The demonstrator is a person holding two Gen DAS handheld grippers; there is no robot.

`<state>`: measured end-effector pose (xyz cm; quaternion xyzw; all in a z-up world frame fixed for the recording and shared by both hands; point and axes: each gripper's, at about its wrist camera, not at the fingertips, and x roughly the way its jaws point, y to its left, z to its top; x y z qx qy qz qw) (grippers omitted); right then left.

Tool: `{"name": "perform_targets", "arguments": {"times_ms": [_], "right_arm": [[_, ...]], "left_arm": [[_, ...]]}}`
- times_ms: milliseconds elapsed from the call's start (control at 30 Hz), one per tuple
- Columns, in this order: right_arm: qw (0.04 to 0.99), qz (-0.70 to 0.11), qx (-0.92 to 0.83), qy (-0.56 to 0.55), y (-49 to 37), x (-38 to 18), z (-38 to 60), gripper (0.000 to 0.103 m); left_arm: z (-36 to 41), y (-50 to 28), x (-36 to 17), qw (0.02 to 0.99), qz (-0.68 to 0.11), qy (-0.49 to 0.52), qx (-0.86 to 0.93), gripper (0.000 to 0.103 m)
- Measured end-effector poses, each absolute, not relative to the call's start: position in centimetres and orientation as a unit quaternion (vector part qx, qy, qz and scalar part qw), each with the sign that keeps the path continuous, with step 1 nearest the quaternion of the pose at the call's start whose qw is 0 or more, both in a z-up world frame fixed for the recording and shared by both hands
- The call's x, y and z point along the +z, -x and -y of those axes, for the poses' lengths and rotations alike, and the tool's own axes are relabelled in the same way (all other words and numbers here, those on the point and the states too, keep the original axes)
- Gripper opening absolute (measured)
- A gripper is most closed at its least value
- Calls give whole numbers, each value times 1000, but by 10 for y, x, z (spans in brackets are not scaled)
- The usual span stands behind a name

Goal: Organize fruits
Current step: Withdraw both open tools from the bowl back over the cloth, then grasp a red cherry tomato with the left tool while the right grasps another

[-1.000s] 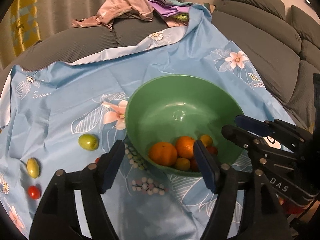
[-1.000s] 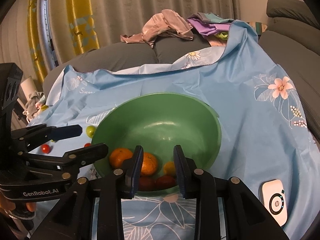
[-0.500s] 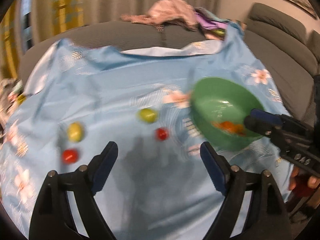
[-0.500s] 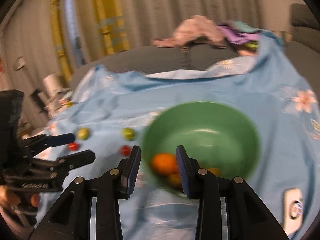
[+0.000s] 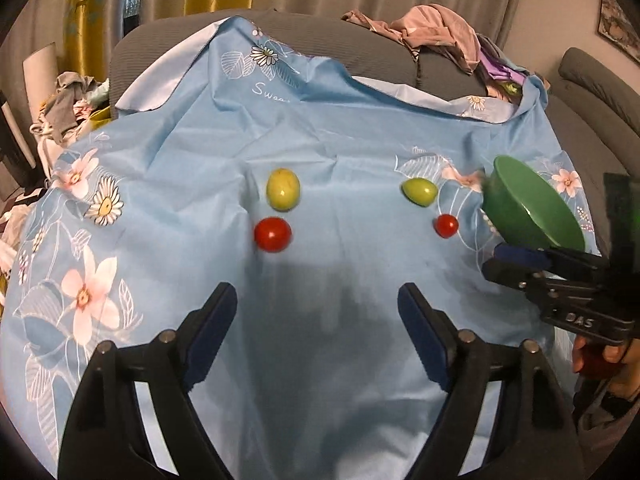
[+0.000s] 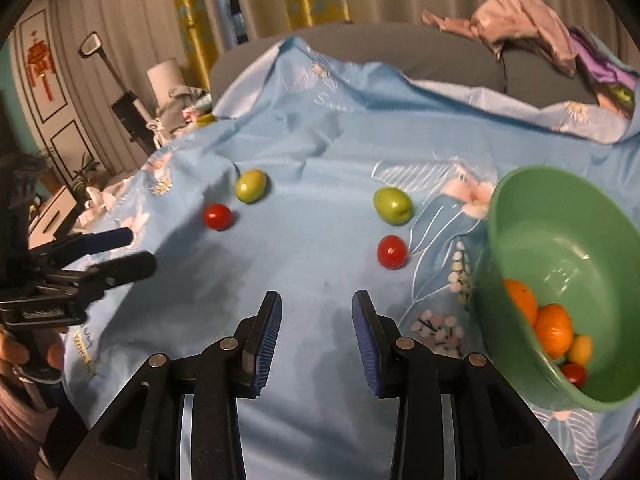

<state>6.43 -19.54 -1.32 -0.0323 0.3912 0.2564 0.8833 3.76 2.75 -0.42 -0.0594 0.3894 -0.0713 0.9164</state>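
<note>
Green bowl (image 5: pixel 520 210) cut by right hand-held gripper (image 5: pixel 516 262) at 3 o'clock; contents hidden. Bowl's red fruit (image 6: pixel 573 374) partly behind rim. Cloth lettering (image 5: pixel 270 94) unreadable.

A: Tally, loose on the blue floral cloth (image 5: pixel 352 152): two green fruits, one at 11 o'clock (image 5: pixel 283 189), one at 1 o'clock (image 5: pixel 419 191).

B: Red ones?

A: Two. Larger red fruit (image 5: pixel 273 234) just below the 11 o'clock green; smaller red fruit (image 5: pixel 446 226) below the other.

B: Bowls?

A: One green bowl (image 6: pixel 516 216), 3 o'clock. Inside: two oranges (image 6: pixel 554 328), one small yellow fruit (image 6: pixel 581 349), one red fruit (image 6: pixel 574 374) showing. Anything deeper is hidden.
</note>
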Motion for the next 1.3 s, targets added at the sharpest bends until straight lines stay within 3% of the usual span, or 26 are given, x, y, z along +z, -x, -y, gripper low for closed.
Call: {"name": "perform_targets", "arguments": {"times_ms": [767,867,900,1067,1300], "right_arm": [[854,-467,179,145,-177,-48,152,37],[855,-464,187,139,-175,-48,153,36],[855,-464,188,136,-174,-48,154,31],[866,-441,217,91,-160,-34,164,29],[875,-404,264,45,-127,-11,185,29]], "left_arm": [[-37,-91,-5,909,-401,50,-101,80],[-30,-95,-7,908,-405,29,-102,79],[-28,-98,-8,907,-409,22,-101,77],[-21,-110,-15,900,-423,-3,-109,63],[-23,-133,-39,884,-462,-42,-59,63]]}}
